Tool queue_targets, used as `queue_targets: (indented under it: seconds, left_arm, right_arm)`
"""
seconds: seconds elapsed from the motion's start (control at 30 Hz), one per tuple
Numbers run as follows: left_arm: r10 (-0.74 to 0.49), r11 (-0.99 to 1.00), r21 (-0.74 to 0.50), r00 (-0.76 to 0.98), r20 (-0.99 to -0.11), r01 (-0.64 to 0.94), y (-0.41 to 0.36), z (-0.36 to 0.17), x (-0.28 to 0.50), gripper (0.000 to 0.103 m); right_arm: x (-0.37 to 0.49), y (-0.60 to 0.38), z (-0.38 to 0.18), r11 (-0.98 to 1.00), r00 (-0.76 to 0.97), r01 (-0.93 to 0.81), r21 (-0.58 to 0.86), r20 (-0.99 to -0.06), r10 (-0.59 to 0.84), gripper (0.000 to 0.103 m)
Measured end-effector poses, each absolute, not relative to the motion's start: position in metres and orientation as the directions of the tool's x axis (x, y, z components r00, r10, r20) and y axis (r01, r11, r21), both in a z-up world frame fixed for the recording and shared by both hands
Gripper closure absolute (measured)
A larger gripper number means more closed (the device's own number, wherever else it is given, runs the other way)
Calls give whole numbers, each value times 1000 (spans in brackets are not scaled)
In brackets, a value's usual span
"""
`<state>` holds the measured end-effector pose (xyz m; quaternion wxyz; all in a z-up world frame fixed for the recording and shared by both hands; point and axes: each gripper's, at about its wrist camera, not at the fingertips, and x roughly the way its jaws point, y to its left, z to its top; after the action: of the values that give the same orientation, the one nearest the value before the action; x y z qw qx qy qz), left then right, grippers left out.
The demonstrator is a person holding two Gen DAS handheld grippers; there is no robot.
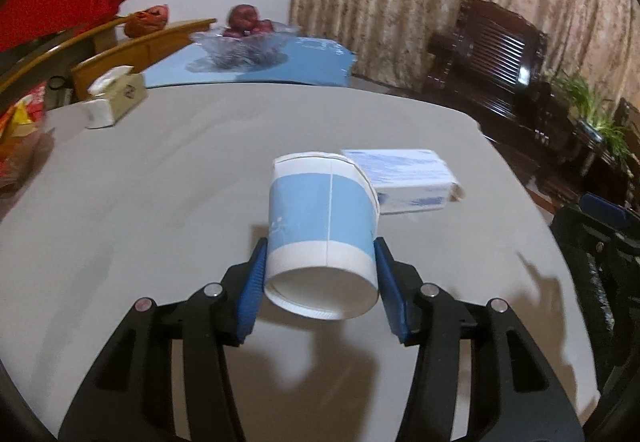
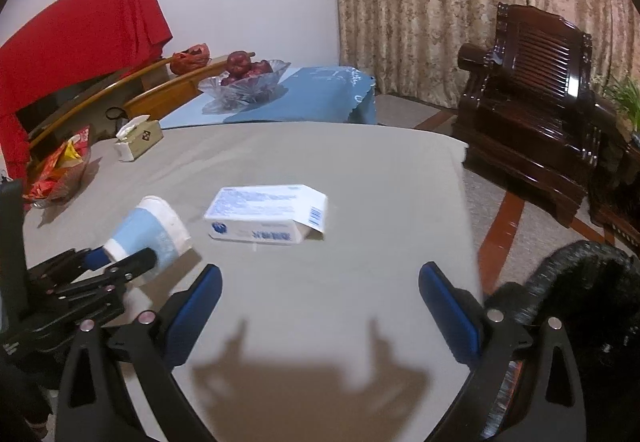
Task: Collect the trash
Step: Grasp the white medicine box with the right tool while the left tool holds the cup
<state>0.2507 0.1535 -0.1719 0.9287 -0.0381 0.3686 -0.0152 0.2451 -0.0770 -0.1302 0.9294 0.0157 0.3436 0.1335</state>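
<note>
Left gripper [image 1: 320, 266] clamped on paper cup [image 1: 324, 226] above table [image 1: 160, 181], right gripper [image 2: 320, 298] jaws apart, empty, carton [image 2: 266, 213] lying ahead

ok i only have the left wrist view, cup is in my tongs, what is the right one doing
Observer: The right tongs are open and empty, above bare table.
Operator: is the white box open anywhere
Observer: Yes, the white box has an end flap hanging open, toward the right tongs.
Operator: does my cup clear the table
Observer: From the right wrist view the paper cup is tilted, rim up and away, held by its base in the left tongs, and looks lifted off the cloth.
</note>
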Motion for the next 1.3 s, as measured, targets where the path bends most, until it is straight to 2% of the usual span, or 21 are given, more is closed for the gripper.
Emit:
queue_targets:
  seconds: [0.33,0.67,1.0,1.3]
  left_arm:
    - [12,997,-45,722,-691,-60,213,-173,268,53]
    - [19,992,-79,727,-686,-101,242,-178,279,53]
    - [8,990,-99,726,-687,-105,242,-182,284,53]
    - [-18,993,-98,723,-690,-68,218,-183,288,53]
  right_arm:
    - [294,-3,-151,961,699,-240,137,-663,269,6]
    - [330,48,-175,989,689,-147,-4,-718,100,6]
    - [329,34,-181,987,681,-149,-53,-730,63,7]
    - [306,-36,-186,992,654,-95,-77,-757,3,7]
